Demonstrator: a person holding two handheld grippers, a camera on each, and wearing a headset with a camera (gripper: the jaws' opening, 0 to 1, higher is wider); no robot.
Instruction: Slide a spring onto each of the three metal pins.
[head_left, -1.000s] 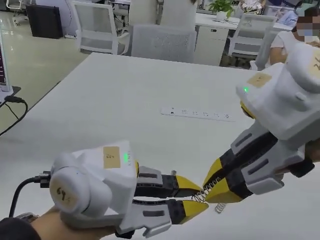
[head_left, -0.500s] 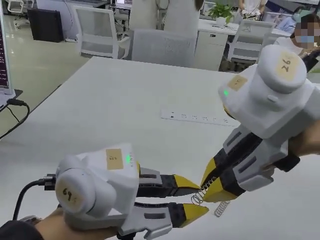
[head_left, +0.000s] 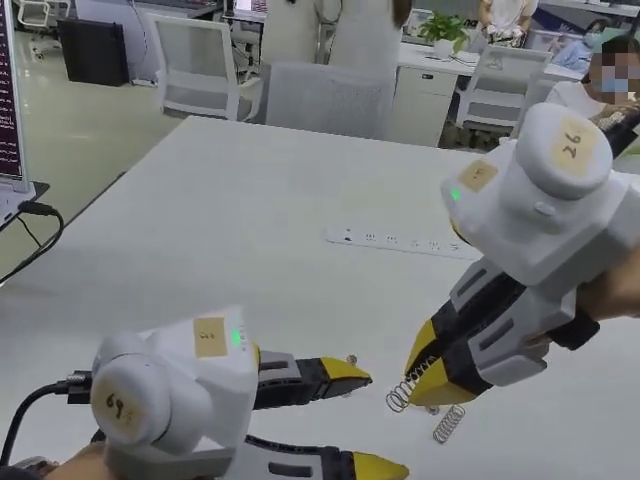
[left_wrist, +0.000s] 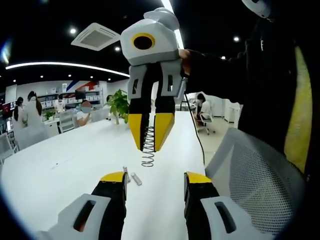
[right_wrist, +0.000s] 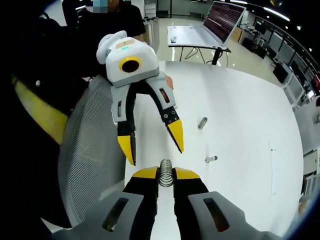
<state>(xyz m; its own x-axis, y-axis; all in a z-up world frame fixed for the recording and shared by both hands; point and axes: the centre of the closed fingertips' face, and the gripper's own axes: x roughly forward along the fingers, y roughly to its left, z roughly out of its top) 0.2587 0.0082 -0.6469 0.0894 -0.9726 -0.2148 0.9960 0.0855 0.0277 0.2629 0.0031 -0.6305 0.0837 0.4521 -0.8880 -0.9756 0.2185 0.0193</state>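
My right tongs (right_wrist: 166, 174) pinch a spring (right_wrist: 166, 165). My left tongs (left_wrist: 155, 176) are apart; I should grab a pin (left_wrist: 136, 178) near them, holding steady.

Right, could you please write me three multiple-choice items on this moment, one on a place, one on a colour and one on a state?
1. Where does the loose spring lie? A. on the power strip; B. on the table beside the right tongs; C. on a chair seat.
2. What colour are the fingertips of the tongs? A. yellow; B. red; C. green.
3. What state are the left tongs in? A. shut on a pin; B. shut on a spring; C. open and empty.
Key: 1 B, the head view shows it on the table just beside the right tongs; 2 A, every tip is yellow; 3 C, the jaws stand wide apart with nothing between, while the right tongs clamp the held spring.
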